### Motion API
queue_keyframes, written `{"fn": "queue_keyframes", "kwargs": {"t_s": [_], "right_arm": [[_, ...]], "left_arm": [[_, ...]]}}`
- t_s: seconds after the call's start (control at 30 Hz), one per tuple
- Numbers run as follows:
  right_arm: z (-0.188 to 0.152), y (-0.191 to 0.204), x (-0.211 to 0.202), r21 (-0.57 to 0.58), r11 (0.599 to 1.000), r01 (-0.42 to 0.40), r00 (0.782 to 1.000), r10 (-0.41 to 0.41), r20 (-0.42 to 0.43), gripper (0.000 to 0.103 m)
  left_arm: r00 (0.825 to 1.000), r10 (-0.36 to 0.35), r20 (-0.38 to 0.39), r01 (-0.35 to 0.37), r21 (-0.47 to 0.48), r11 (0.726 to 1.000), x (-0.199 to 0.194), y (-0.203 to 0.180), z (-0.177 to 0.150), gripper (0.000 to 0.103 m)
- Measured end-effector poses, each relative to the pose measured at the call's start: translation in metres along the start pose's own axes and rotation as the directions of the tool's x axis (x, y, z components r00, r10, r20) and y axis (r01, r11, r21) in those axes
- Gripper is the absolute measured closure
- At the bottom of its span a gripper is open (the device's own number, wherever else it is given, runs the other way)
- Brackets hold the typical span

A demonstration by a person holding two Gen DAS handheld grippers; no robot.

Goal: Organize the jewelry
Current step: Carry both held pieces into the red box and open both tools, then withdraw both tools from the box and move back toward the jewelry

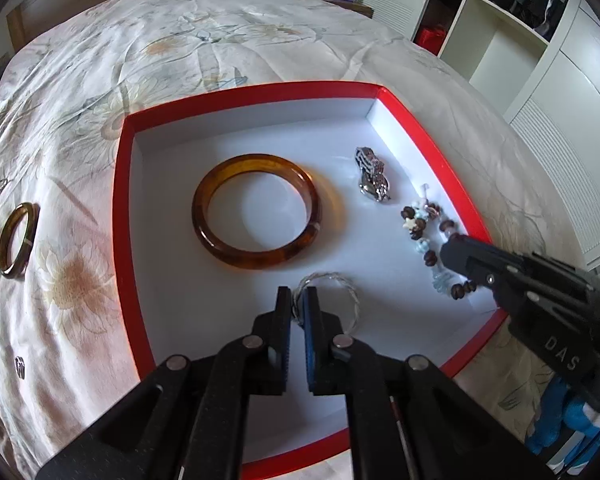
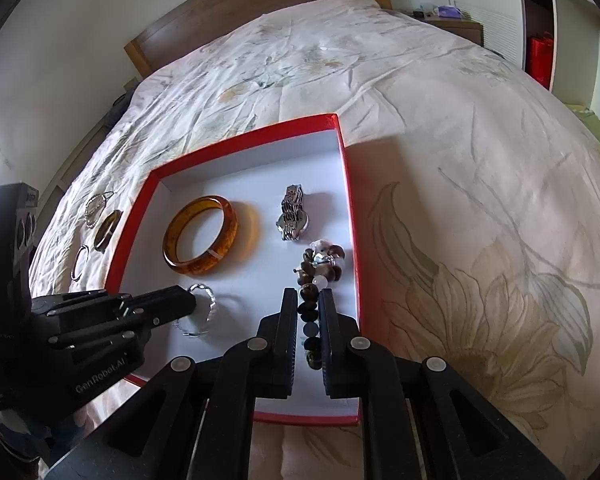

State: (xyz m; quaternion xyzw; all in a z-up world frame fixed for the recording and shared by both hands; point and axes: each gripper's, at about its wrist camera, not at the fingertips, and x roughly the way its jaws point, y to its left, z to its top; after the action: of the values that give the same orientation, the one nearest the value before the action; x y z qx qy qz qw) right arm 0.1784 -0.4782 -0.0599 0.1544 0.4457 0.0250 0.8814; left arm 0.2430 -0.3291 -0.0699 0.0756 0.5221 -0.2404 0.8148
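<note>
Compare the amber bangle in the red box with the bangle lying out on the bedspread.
The amber bangle lies inside the red box; the olive-brown bangle lies on the bedspread. The amber bangle is translucent orange-brown; the olive-brown bangle is darker and greenish. Both are plain rigid rings, lying flat, ungripped.

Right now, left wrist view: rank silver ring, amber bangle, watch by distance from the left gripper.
From the left gripper:
1. Silver ring, between its fingers, near edge of the red box.
2. Amber bangle, ahead, box centre.
3. Watch, far right.
</note>
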Motion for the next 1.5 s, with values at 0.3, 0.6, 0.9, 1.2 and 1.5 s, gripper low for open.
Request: {"fn": "queue_keyframes", "kwargs": {"t_s": [0.3, 0.6, 0.9, 1.2, 1.5], "right_arm": [[-0.004, 0.005, -0.023, -0.002, 1.0, 0.024, 1.0, -0.024, 0.014, 0.082], [-0.015, 0.024, -0.087, 0.011, 0.999, 0.041, 0.995, -0.042, 0.085, 0.072], [-0.044, 0.059, -0.146, -0.001, 0.999, 0.032, 0.989, -0.032, 0.142, 0.065], [-0.071, 0.092, -0.189, -0.024, 0.999, 0.03, 0.982, -0.025, 0.189, 0.061], [-0.093, 0.129, -0.22, -0.073, 0.997, 0.03, 0.976, -0.013, 0.217, 0.061]], "left_arm": [[1.0, -0.027, 0.014, 0.027, -0.036, 0.999, -0.018, 0.004, -0.001, 0.097], [0.992, -0.024, 0.126, 0.031, -0.052, 0.998, -0.087, -0.005, -0.016, 0.097], [0.973, 0.07, 0.222, -0.056, -0.071, 0.996, -0.172, -0.003, -0.051, 0.081], [0.951, 0.146, 0.271, -0.124, -0.094, 0.988, -0.231, 0.004, -0.098, 0.075], [0.933, 0.159, 0.323, -0.129, -0.112, 0.985, -0.269, 0.01, -0.133, 0.075]]}}
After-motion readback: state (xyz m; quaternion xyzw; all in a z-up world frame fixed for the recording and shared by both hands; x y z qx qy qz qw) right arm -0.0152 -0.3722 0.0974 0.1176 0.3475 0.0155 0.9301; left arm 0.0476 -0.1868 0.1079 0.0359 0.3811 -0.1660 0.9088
